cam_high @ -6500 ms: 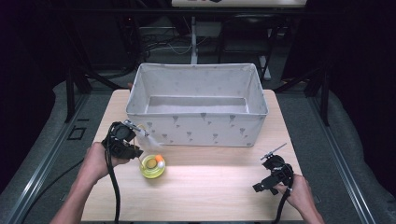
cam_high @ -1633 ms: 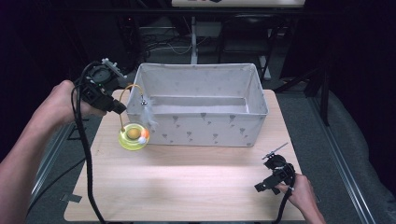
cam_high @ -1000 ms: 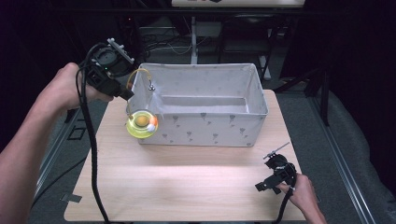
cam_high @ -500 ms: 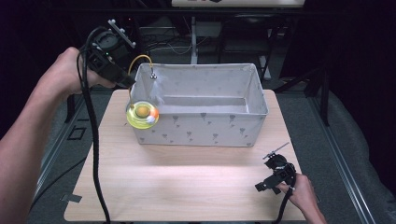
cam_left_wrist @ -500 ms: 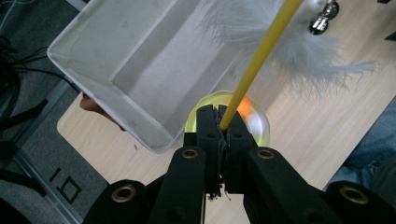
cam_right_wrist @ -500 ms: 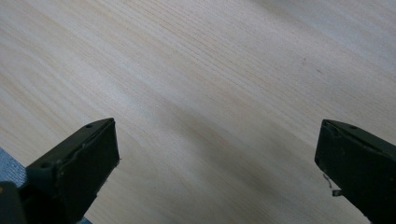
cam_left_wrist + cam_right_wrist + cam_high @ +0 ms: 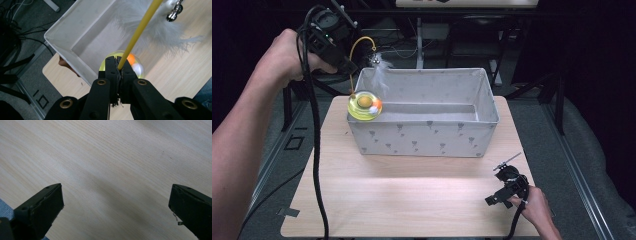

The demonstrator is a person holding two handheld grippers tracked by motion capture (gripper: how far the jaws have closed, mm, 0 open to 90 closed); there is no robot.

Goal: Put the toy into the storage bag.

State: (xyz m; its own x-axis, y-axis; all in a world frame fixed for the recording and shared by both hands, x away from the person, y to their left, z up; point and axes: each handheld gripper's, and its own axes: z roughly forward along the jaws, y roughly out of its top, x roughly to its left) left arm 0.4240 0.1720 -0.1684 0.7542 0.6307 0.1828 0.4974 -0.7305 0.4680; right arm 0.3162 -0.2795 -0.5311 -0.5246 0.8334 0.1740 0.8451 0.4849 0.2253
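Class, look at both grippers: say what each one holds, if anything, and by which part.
The left gripper is shut on the cat toy, pinching its thin yellow wand just above the round yellow base. The right gripper is open over the table, holding nothing.

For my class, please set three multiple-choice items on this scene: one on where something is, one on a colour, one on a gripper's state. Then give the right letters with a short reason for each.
1. Where is the cat toy's round base?
A. At the fabric bin's near left corner, held up
B. Flat on the table beside the right hand
C. On the floor

2. What colour is the toy's wand?
A. Blue
B. Yellow
C. Black

3. How do the right gripper's jaws stand?
A. Shut on the wand
B. Shut on nothing
C. Wide open over bare table

Answers: 1 A, the high view shows it hanging there from the left gripper; 2 B, seen between the left jaws; 3 C, jaws far apart.
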